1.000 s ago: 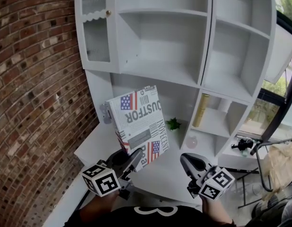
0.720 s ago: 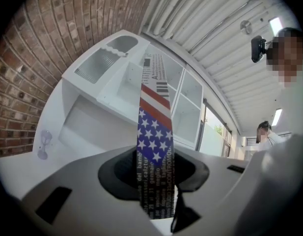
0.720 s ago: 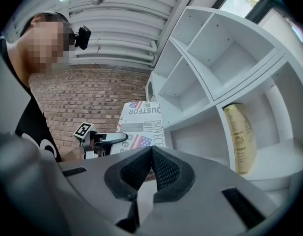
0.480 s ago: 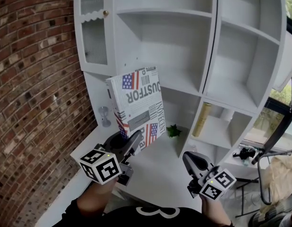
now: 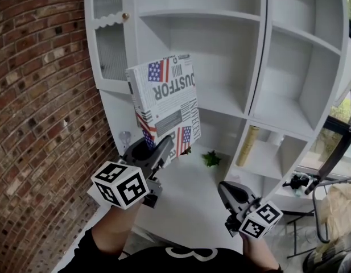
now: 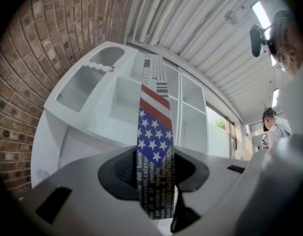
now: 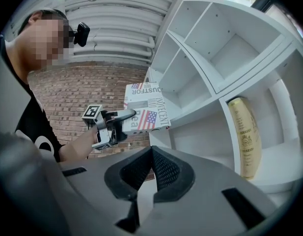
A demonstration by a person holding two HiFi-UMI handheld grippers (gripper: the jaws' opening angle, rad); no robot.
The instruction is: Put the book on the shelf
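Book [image 5: 164, 104] risen since earlier frame, from low over counter [image 5: 189, 201] to level with middle compartment of white shelf unit [image 5: 289, 50]; left gripper [image 5: 157, 151] lifted with it. Left jaws clamped on book's lower edge. Book near upright, slightly tilted, held in air before open shelf. Right gripper [image 5: 231, 193] low at right, jaws pressed together, nothing between. Gold bottle [image 5: 247, 145] stands in lower right compartment. Small green plant [image 5: 210, 159] on counter.
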